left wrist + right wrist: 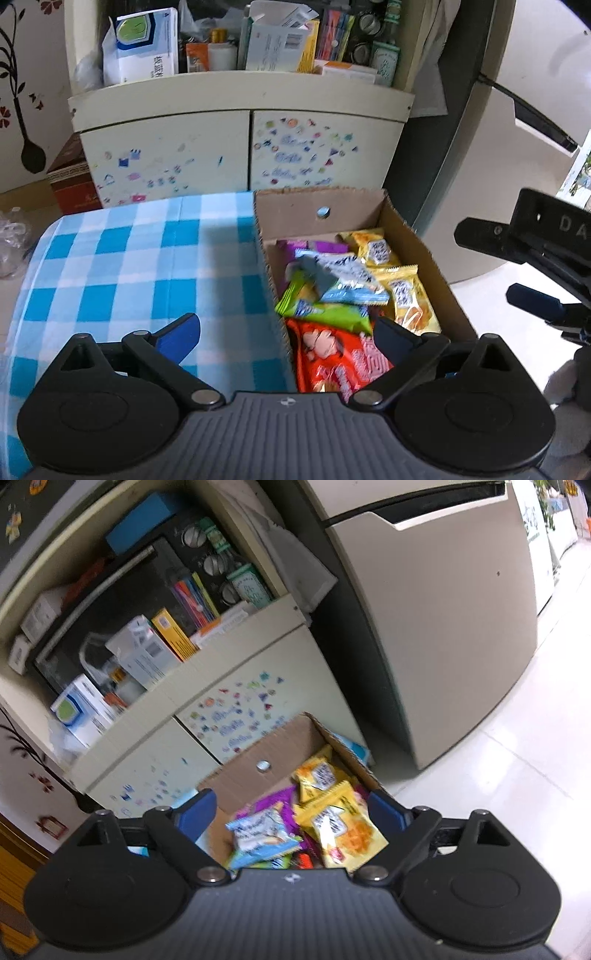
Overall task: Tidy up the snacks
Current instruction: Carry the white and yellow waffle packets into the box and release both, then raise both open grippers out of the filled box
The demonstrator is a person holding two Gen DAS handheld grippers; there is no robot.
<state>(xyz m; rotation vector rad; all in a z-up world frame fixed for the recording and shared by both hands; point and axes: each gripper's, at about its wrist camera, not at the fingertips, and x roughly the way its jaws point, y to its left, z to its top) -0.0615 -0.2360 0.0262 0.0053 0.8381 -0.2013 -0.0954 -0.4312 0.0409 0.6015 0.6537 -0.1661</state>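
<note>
The only legible lettering is "DA" in raised letters on the black body of the right gripper [554, 229] at the edge of the left wrist view, while print on the snack packets [343, 280] and the shelf's boxes [147, 48] is too blurred to read.

The blue-and-white checked tabletop [122, 266] lies bare to the left of the open brown cardboard box [424, 258], giving free passage there. The box is open on top, but its floor is crowded with snack packets: a red packet [332, 354] nearest, a green one [325, 310], a light blue one [351, 280] on top, and yellow ones [406, 291] along the right wall. Behind stands a cream cabinet [236, 155]; a beige refrigerator [436, 627] closes the right side.
</note>
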